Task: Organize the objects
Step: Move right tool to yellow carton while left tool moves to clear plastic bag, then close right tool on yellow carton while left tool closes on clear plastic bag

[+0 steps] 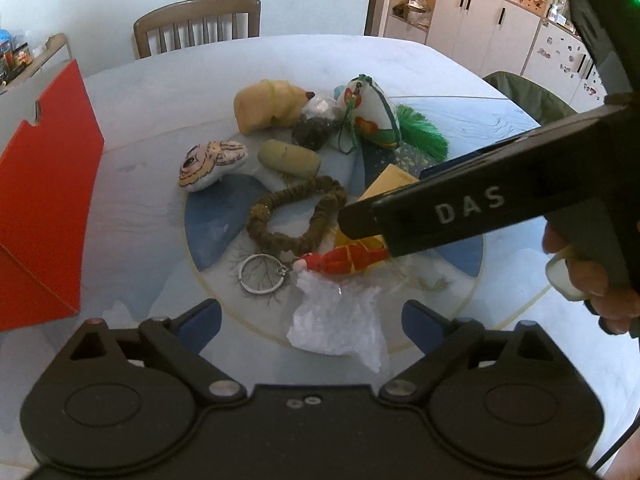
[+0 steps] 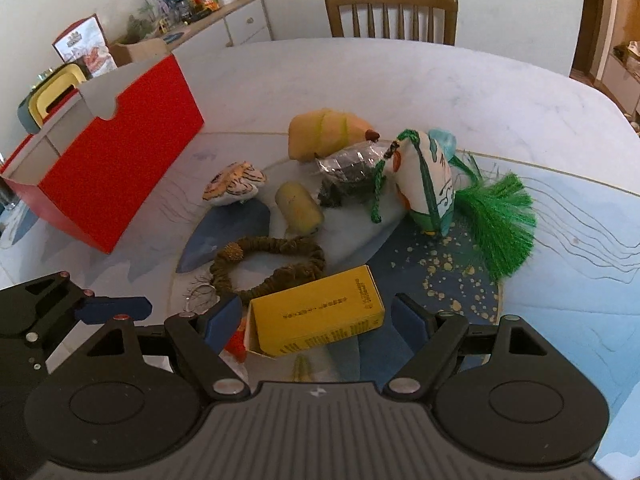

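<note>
Trinkets [image 2: 272, 264] clutter the marble table [image 2: 400, 80] beside a chair [image 2: 392, 12]; both claws gape empty.

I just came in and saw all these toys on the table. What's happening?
A person is tidying small things on a round table, holding a hand-held gripper in each hand. The right hand-held gripper is open around a yellow box but has not closed on it. The left hand-held gripper hangs open above a crumpled plastic bag, holding nothing. A red storage box stands open to the left, apparently waiting for the toys.
</note>
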Demonstrator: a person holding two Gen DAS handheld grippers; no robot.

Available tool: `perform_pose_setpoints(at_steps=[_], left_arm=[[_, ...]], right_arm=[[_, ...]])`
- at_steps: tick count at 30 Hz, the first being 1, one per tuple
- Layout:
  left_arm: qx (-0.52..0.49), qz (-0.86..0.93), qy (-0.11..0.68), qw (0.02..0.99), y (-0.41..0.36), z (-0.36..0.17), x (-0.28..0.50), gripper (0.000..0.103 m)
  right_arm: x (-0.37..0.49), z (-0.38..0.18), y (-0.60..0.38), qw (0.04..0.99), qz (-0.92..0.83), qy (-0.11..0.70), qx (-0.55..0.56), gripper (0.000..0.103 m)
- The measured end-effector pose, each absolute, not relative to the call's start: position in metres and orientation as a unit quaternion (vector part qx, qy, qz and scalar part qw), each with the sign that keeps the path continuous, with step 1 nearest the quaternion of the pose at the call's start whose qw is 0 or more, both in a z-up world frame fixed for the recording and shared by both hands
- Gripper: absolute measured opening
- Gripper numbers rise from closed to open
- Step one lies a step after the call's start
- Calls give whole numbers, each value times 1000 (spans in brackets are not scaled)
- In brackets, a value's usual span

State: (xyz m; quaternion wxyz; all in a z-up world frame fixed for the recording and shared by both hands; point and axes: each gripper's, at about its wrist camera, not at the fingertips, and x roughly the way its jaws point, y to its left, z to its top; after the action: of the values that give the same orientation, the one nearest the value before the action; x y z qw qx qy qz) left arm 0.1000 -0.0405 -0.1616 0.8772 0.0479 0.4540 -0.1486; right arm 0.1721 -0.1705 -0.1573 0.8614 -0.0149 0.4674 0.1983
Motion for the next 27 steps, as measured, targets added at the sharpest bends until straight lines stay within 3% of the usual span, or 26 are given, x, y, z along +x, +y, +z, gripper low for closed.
perform_pose_setpoints(at_steps=[7, 14, 19, 27], left_arm=[[42, -153, 459, 874, -39, -165, 99, 72], [47, -170, 453, 874, -40, -164, 97, 47], [54, -177, 446, 876, -40, -162, 96, 41], [44, -187, 443, 876, -34, -153, 92, 39]], right_arm=[[173, -160, -171, 860, 199, 469, -14, 82], [172, -160, -172, 860, 201, 469, -13, 75], [171, -158, -172, 861, 196, 469, -13, 73], [164, -146, -177, 870, 182, 459, -7, 71]])
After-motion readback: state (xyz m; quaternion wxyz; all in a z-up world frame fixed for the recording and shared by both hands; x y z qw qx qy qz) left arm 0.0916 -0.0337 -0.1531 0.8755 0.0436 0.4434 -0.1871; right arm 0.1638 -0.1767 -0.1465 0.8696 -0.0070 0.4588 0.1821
